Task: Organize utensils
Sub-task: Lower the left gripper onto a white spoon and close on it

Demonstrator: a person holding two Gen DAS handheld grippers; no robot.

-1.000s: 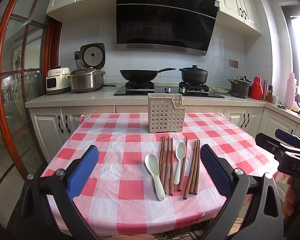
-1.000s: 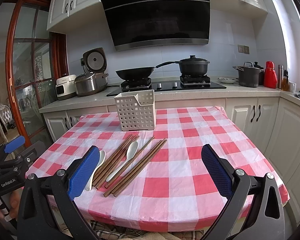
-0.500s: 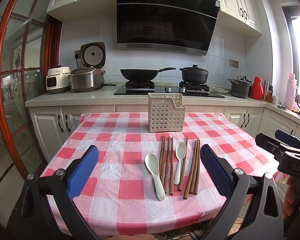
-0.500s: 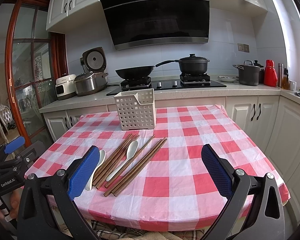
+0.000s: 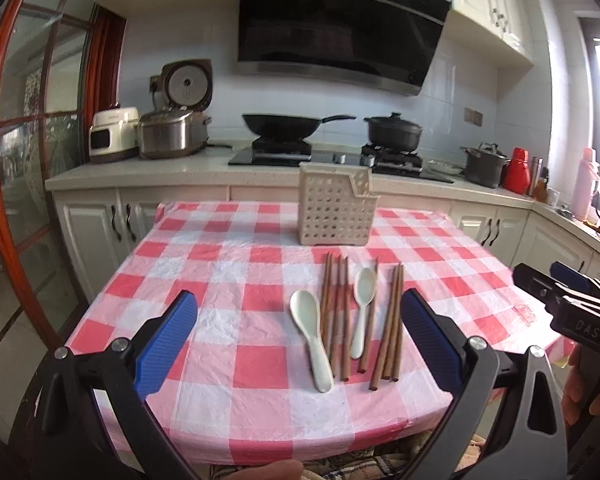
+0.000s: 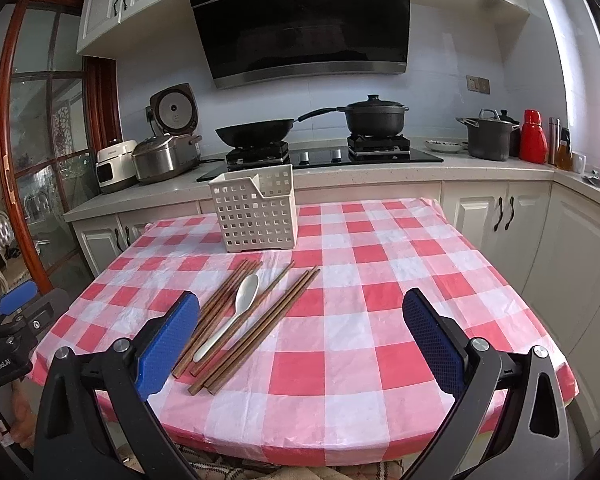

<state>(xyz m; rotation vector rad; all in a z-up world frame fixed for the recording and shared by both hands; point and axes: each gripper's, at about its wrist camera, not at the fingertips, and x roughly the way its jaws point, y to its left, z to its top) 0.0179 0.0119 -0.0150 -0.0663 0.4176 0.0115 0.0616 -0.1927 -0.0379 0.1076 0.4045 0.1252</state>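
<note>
Left gripper (image 5: 300,336) and right gripper (image 6: 300,334): fingers wide, empty, at the near edge of the red-and-white checked tablecloth (image 6: 380,320). Brown wooden chopsticks (image 5: 392,320) lie parallel beside two cream spoons (image 5: 310,332).

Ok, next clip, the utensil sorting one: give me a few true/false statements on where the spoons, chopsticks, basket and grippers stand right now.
1. Both spoons, the larger spoon and the smaller spoon, lie on the tablecloth. True.
2. The chopsticks stand in the basket. False: they lie flat in front of it.
3. The left gripper is open and holds nothing. True.
4. The right gripper grips a spoon. False: it is open and holds nothing.
5. The basket lies tipped over. False: it stands upright.
</note>
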